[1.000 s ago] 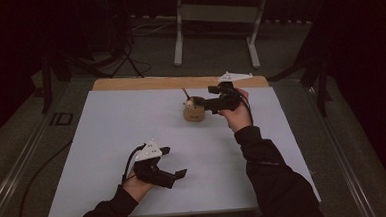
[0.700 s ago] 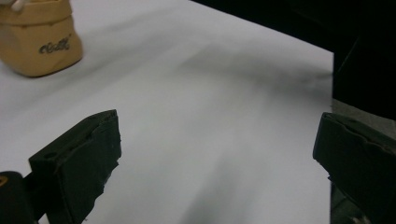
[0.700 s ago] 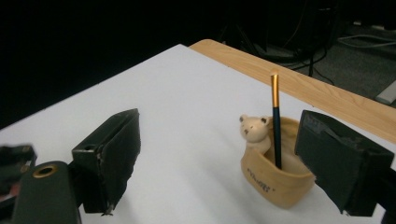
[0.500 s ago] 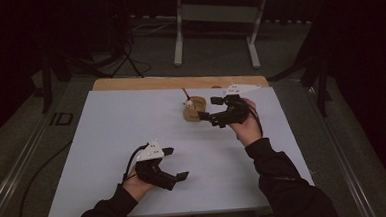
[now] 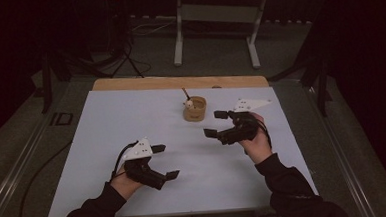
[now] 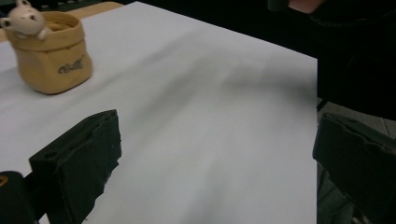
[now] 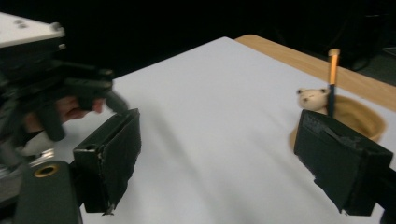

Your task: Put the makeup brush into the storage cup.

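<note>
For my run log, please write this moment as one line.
left gripper: open, near table edge | right gripper: open, empty, beside pouch | tan pouch: upright, bear figure and pen inside

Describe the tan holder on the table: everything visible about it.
The tan holder is a small, soft-looking pouch-shaped cup with a rolled rim and dark lettering on its side. It stands upright on the white table near the far edge. A cream bear figure perches at its rim, and an orange-tipped dark stick rises from inside. Neither gripper touches it.
</note>
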A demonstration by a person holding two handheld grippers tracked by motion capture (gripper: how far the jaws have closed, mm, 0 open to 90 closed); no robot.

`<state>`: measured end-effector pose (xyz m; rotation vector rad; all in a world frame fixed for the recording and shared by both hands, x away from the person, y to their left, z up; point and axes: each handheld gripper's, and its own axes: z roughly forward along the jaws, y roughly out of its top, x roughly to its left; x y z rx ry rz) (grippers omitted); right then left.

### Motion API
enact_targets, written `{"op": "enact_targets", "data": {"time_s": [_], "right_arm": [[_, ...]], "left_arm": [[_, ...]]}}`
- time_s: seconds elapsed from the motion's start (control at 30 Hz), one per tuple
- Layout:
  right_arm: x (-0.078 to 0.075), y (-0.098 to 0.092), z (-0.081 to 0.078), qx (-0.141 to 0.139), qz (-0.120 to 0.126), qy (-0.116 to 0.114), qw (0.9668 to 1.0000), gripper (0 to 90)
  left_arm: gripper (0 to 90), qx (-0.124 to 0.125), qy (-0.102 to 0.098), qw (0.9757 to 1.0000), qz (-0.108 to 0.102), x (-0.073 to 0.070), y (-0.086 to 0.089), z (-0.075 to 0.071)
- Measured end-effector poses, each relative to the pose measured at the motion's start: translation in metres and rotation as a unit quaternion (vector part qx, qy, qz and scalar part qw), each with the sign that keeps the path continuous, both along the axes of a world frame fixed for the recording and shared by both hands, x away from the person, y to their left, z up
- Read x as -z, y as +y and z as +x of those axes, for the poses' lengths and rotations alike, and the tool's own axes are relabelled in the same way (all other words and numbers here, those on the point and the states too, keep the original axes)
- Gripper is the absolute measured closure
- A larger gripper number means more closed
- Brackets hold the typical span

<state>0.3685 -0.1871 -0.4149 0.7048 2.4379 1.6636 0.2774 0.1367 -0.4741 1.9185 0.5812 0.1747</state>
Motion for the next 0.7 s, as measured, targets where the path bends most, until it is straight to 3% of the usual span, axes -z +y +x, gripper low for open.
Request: {"op": "enact_targets", "data": {"time_s": [0.23, 0.7], "right_arm": [[0.008, -0.011, -0.02, -0.012, 0.002, -0.012, 0.9999, 14.9], [0.024, -0.047, -0.043, -0.014, 0.019, -0.002, 0.9997, 15.6]], "left_arm": [[2.1, -0.006, -0.006, 0.9999, -0.008, -0.003, 0.019, -0.005], [2.1, -0.029, -0.008, 0.9994, -0.018, -0.003, 0.05, -0.017]]}}
